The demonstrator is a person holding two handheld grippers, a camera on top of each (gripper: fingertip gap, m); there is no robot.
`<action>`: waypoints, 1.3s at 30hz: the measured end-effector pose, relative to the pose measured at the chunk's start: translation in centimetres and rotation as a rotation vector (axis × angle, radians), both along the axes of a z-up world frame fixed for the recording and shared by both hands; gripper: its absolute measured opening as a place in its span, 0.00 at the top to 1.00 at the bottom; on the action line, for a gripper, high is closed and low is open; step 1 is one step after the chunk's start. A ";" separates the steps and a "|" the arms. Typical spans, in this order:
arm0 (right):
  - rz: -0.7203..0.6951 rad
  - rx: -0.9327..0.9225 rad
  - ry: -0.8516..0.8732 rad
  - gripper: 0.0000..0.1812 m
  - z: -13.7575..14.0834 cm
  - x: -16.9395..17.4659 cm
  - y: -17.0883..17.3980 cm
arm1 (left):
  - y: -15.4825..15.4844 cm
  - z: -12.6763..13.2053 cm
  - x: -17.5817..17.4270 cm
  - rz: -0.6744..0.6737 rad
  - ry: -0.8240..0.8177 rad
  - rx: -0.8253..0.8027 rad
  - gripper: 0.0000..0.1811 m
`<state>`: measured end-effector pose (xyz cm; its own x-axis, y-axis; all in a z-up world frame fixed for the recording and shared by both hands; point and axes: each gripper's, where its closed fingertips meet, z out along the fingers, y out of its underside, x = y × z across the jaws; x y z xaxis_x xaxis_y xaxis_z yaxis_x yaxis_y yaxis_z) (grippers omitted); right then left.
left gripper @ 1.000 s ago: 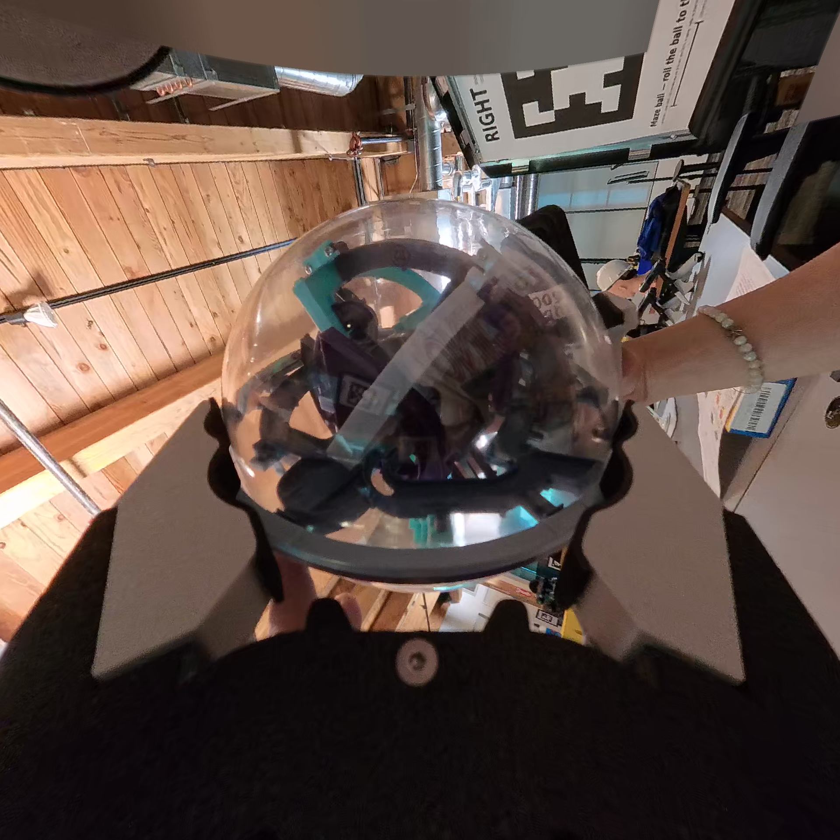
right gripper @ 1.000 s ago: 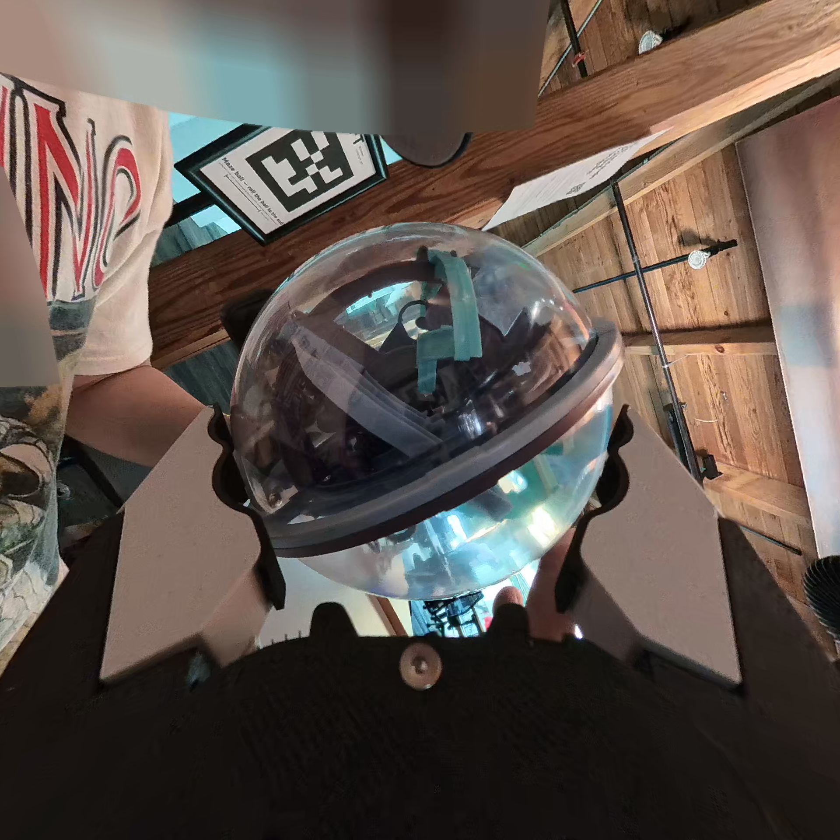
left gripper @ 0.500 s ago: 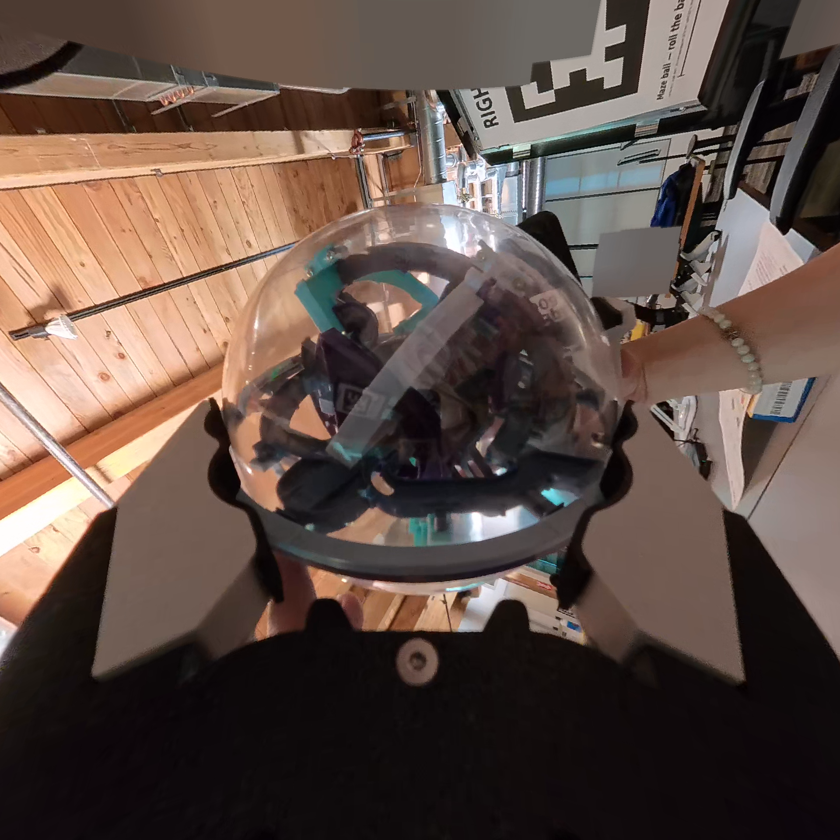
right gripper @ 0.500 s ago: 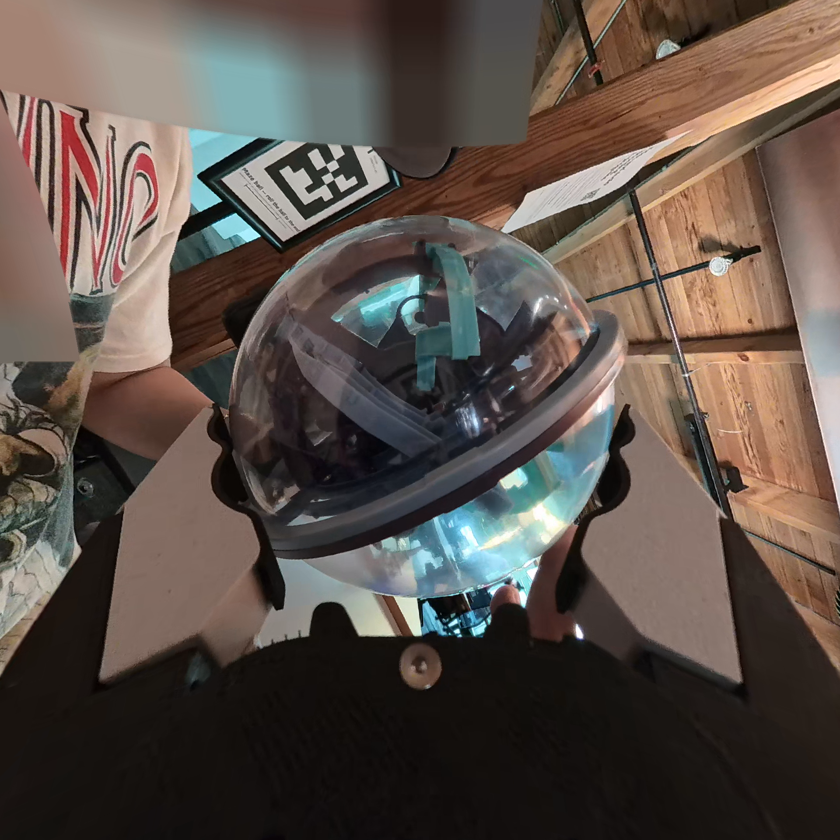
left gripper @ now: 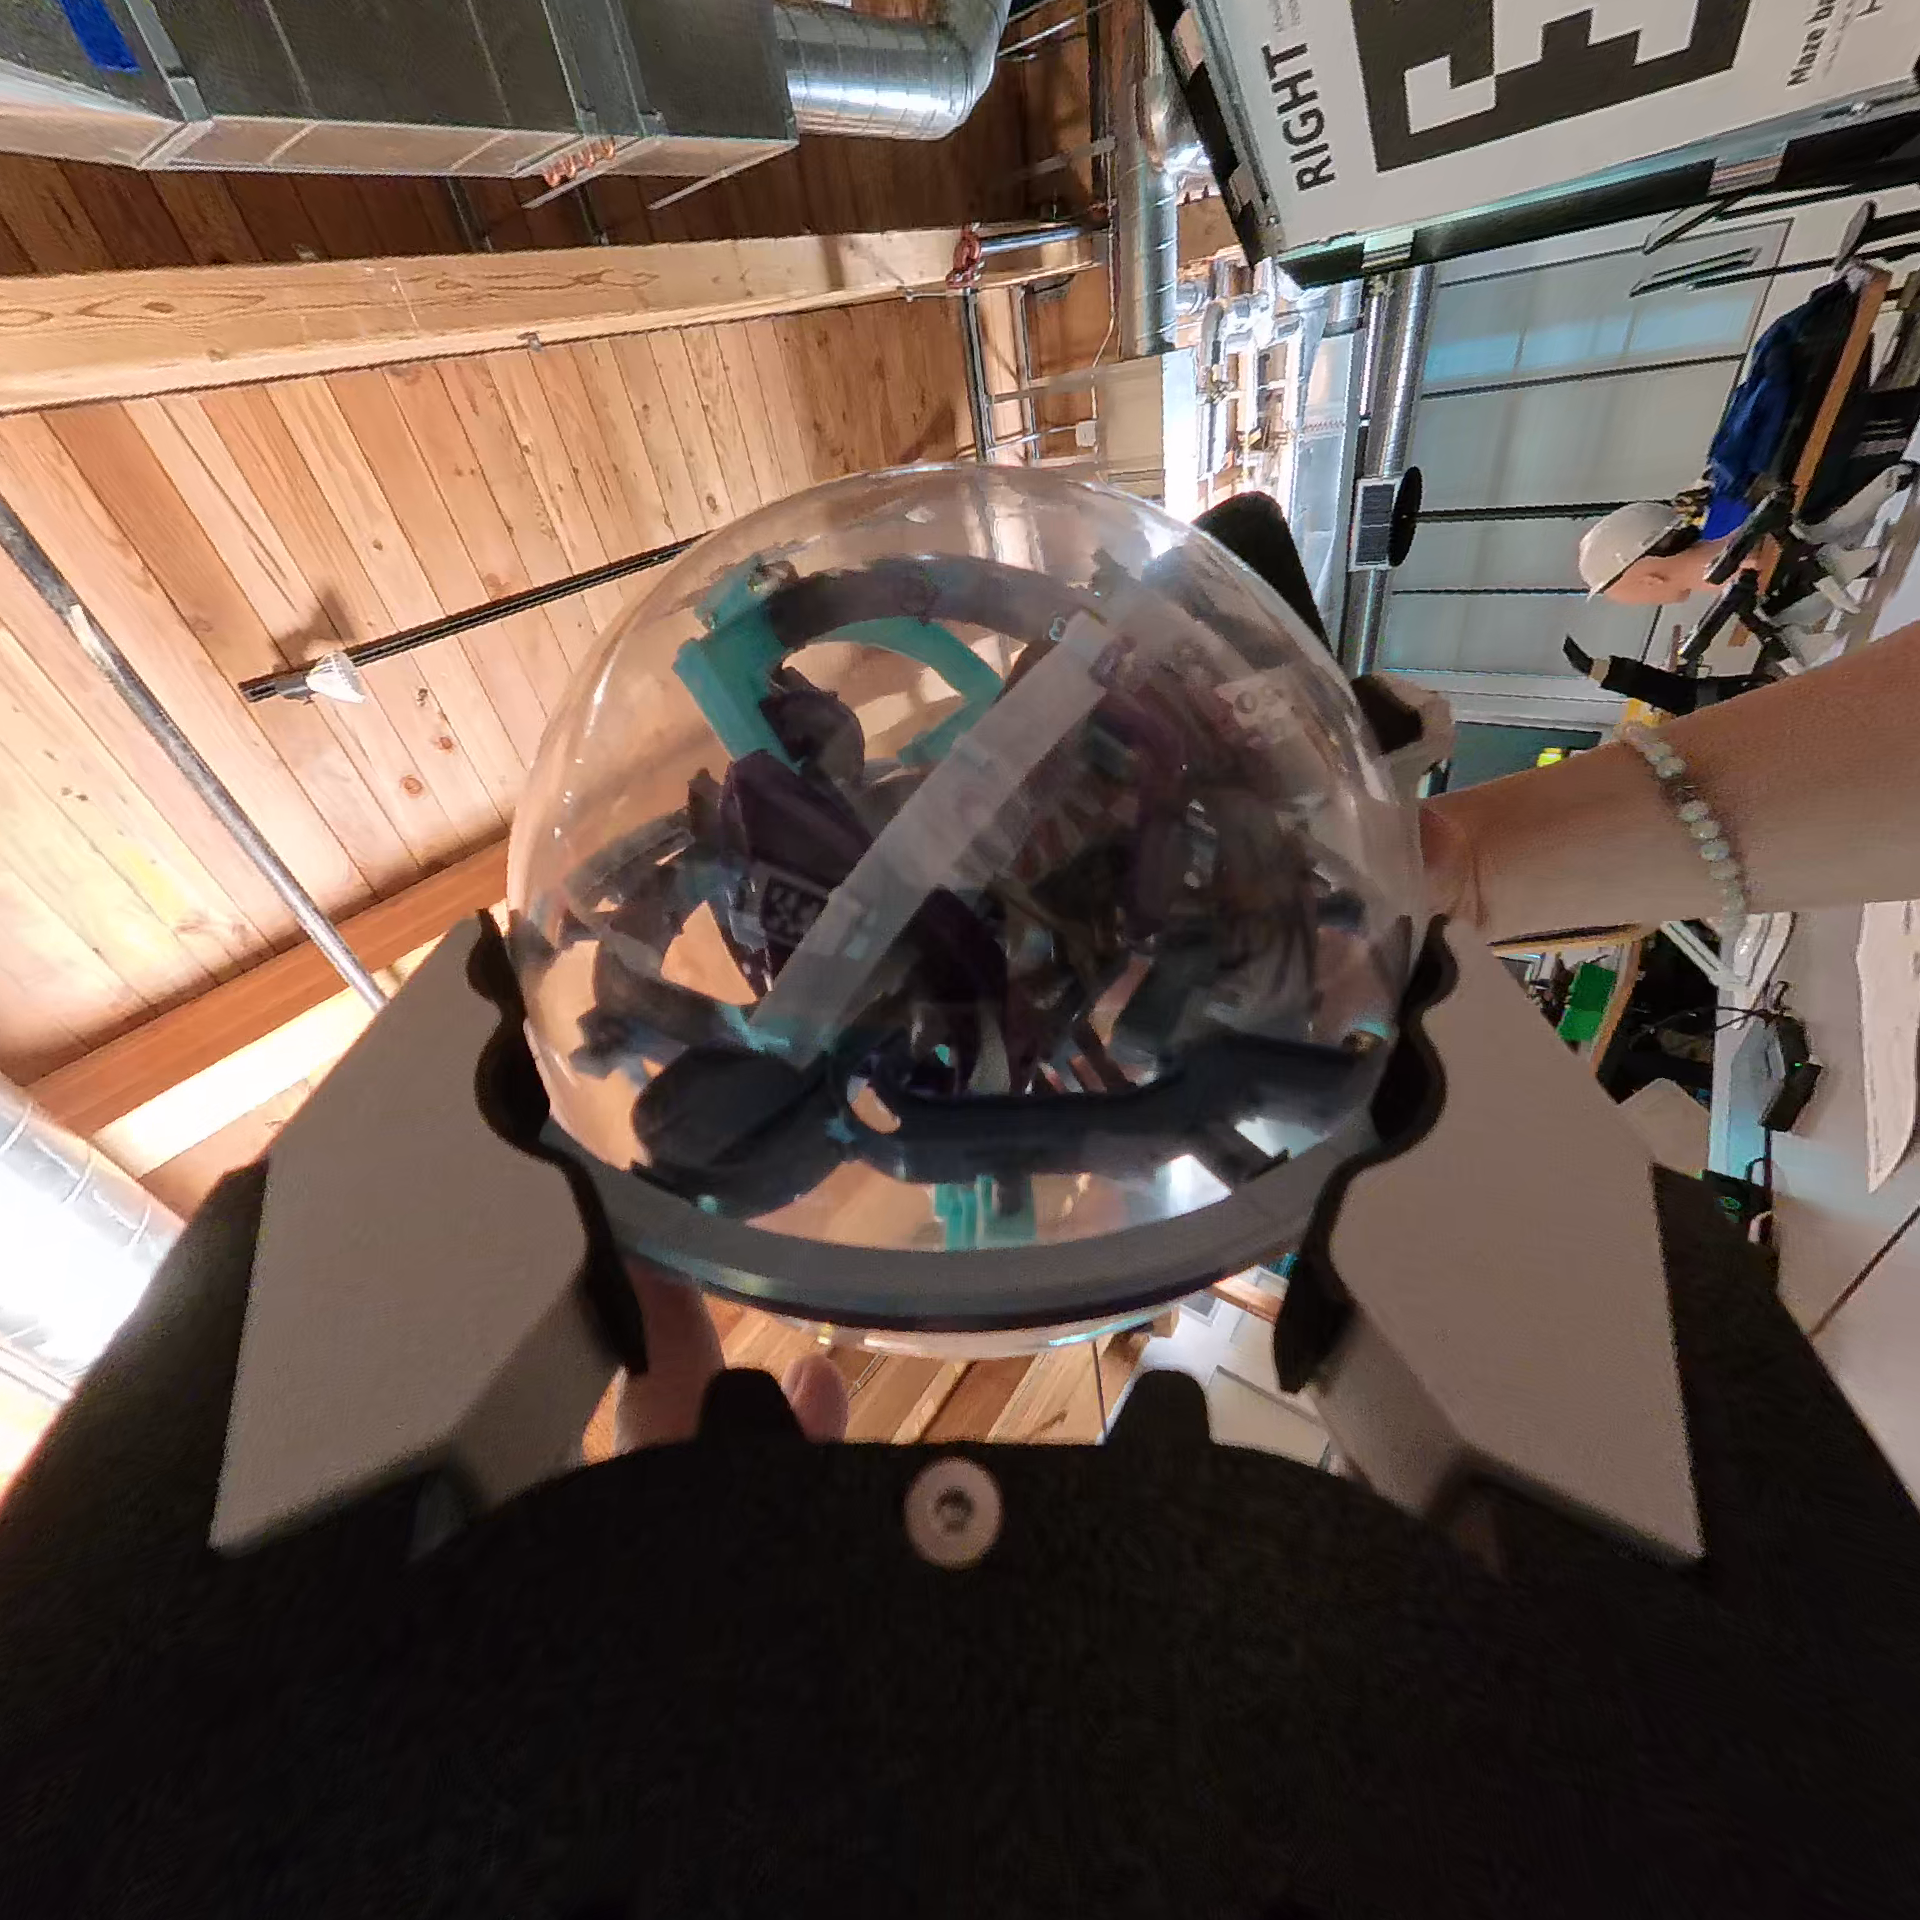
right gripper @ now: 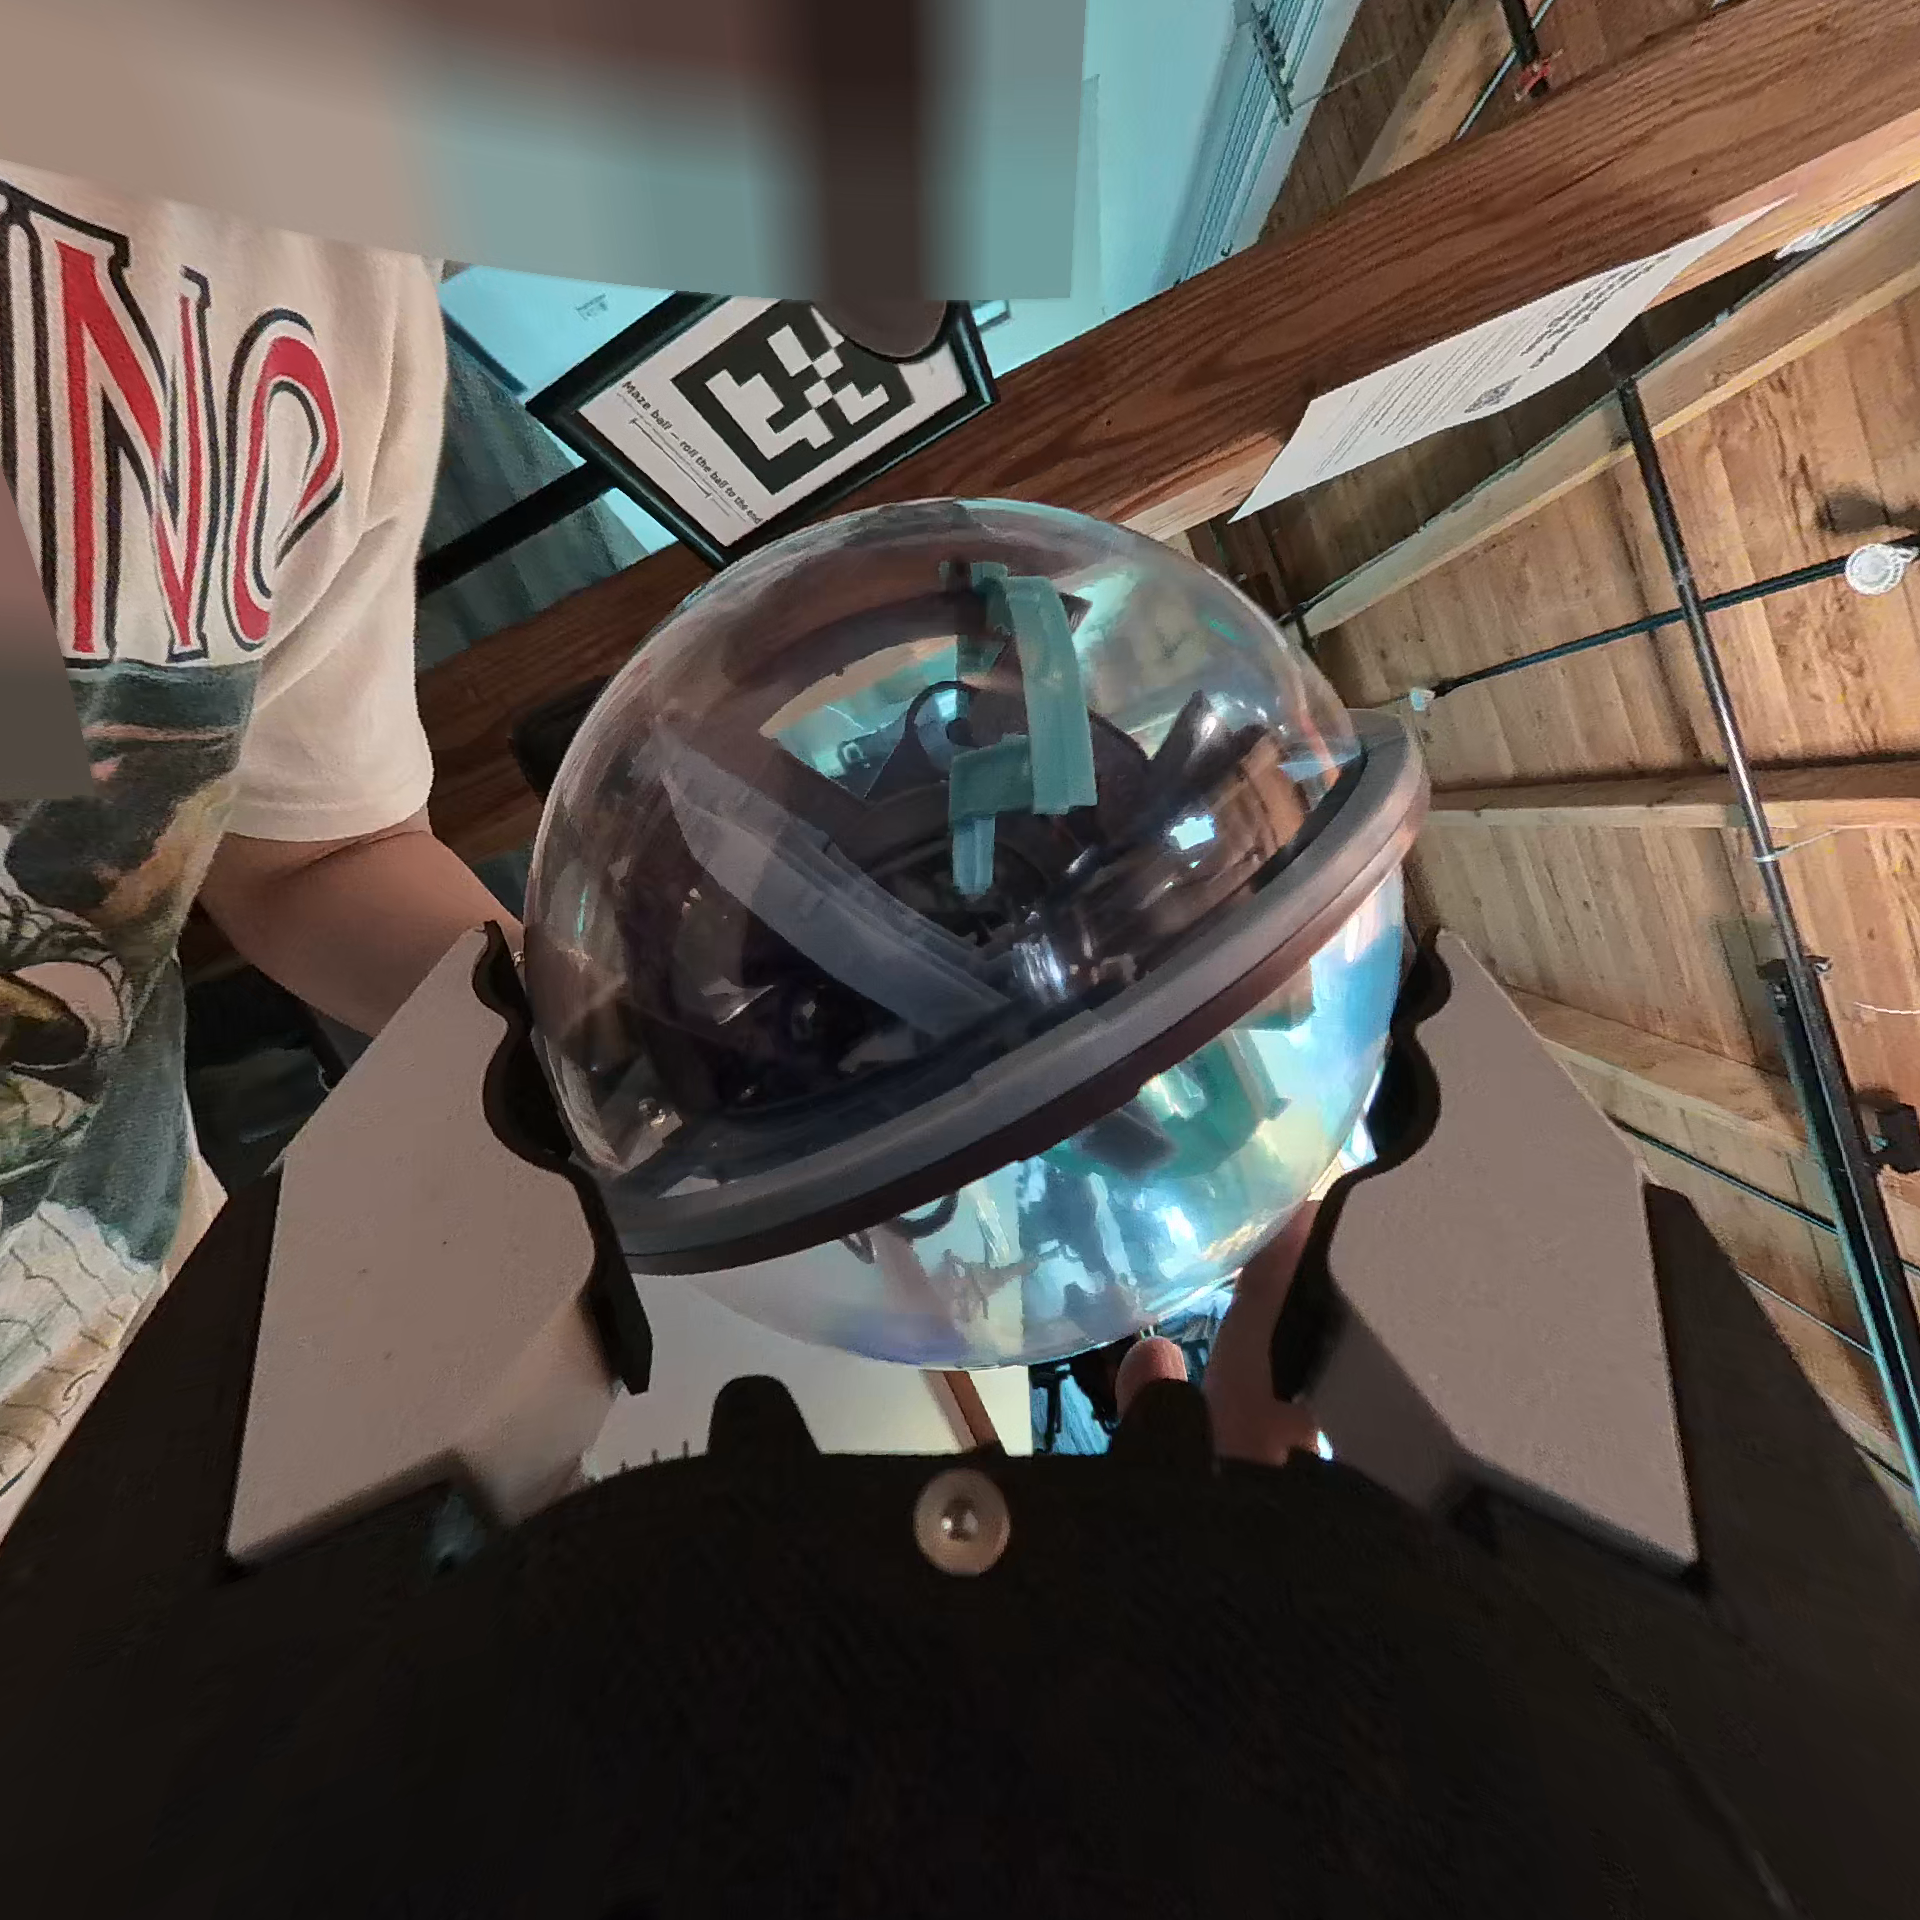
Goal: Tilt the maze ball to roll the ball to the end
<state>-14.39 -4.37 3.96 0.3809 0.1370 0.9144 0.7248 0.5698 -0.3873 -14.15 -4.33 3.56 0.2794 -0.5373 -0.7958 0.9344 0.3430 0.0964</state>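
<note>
The maze ball (left gripper: 961, 904) is a clear plastic sphere with a dark grey rim band and teal, purple and grey tracks inside. My left gripper (left gripper: 961, 997) is shut on it, with the grey fingers (left gripper: 416, 1195) pressed on both sides. My right gripper (right gripper: 961, 1008) is shut on the same maze ball (right gripper: 966, 935) from the other side, and its rim band slants up to the right. The ball is held up in the air. A black part of the right gripper (left gripper: 1257, 561) shows behind the ball. I cannot make out the small ball among the tracks.
A person in a white T-shirt with red letters (right gripper: 187, 468) stands at the left of the right wrist view. An arm with a bead bracelet (left gripper: 1683, 821) reaches in from the right. A framed marker card (right gripper: 769, 416), wooden ceiling beams (left gripper: 520, 312) and metal ducts (left gripper: 416, 73) lie behind.
Both grippers have kept their hold and swung together with the ball. The background has slid in both views, and the rim band slants a little more steeply in the right wrist view.
</note>
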 end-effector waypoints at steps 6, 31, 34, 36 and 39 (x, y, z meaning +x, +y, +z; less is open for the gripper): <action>0.003 -0.035 -0.044 0.13 0.7 -0.4 1.1 | 1.0 0.8 -0.4 0.019 -0.039 -0.032 0.13; -0.053 -0.247 -0.146 0.13 2.9 -1.2 5.5 | 5.0 3.2 -1.1 0.026 -0.112 -0.222 0.13; -0.052 -0.278 -0.166 0.13 3.4 -1.5 6.3 | 5.8 3.7 -1.4 0.030 -0.131 -0.252 0.13; -0.047 -0.296 -0.187 0.13 3.7 -1.7 6.8 | 6.3 4.0 -1.7 0.046 -0.147 -0.267 0.13; -0.026 -0.300 -0.212 0.13 4.1 -2.3 7.4 | 6.8 4.4 -2.3 0.071 -0.174 -0.267 0.13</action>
<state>-16.74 3.05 8.02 0.1937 0.4035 0.8942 0.8195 0.4345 -0.3736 -16.45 2.48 8.00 0.4430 -0.6952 -0.5661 0.8846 0.4414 0.1502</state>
